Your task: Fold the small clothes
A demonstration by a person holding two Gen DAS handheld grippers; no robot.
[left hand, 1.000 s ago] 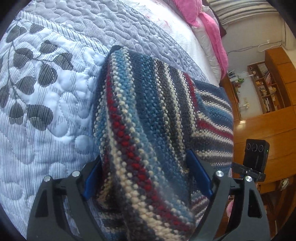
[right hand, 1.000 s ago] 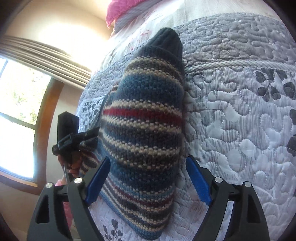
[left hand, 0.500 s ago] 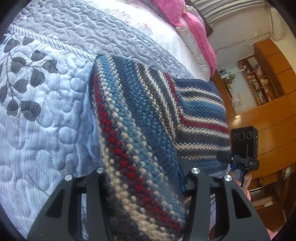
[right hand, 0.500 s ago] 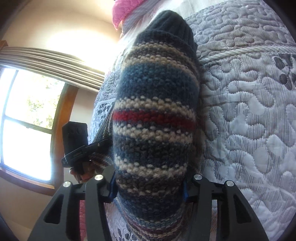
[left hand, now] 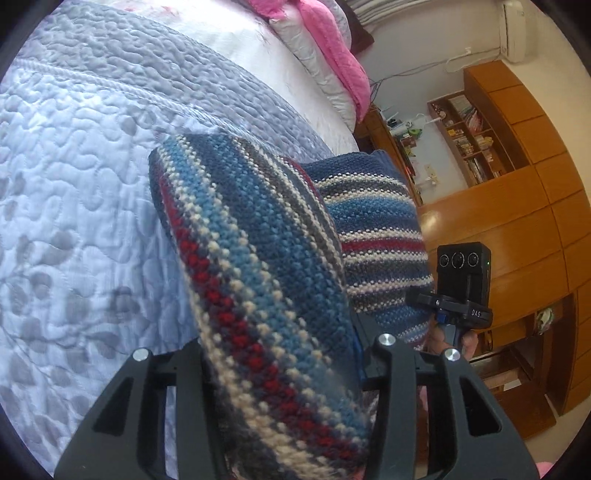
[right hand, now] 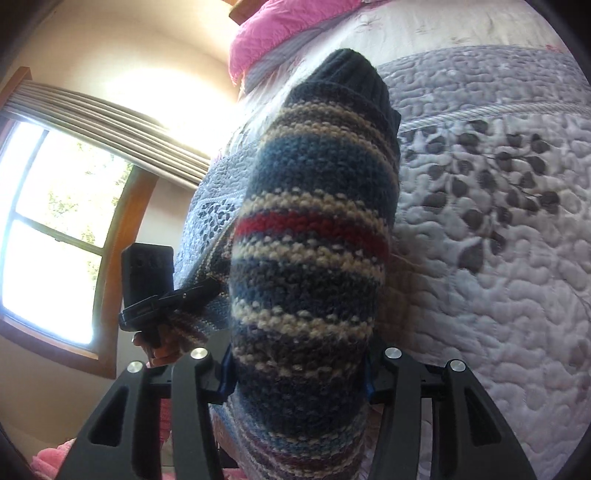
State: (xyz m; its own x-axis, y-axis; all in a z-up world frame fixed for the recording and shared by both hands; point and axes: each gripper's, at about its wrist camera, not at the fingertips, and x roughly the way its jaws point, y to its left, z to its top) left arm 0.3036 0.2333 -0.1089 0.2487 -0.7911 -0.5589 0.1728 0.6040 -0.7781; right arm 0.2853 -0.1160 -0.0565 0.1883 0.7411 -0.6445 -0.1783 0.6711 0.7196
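Gripping opposite ends of the striped knit garment (left hand: 258,266), left tool (left hand: 284,354) and right tool (right hand: 299,365) are clamped shut; its long axis spans between them, raised above the quilted bed (left hand: 74,166).

Count, both views: one striped knitted garment (left hand: 266,266), bunched into two visible bulges. Two grippers: left gripper (left hand: 280,369), right gripper (right hand: 295,373). One quilted bedspread (left hand: 74,166). One window (right hand: 48,229) with one curtain (right hand: 110,129). One bookshelf (left hand: 469,140). One wall-mounted air conditioner (left hand: 513,26).
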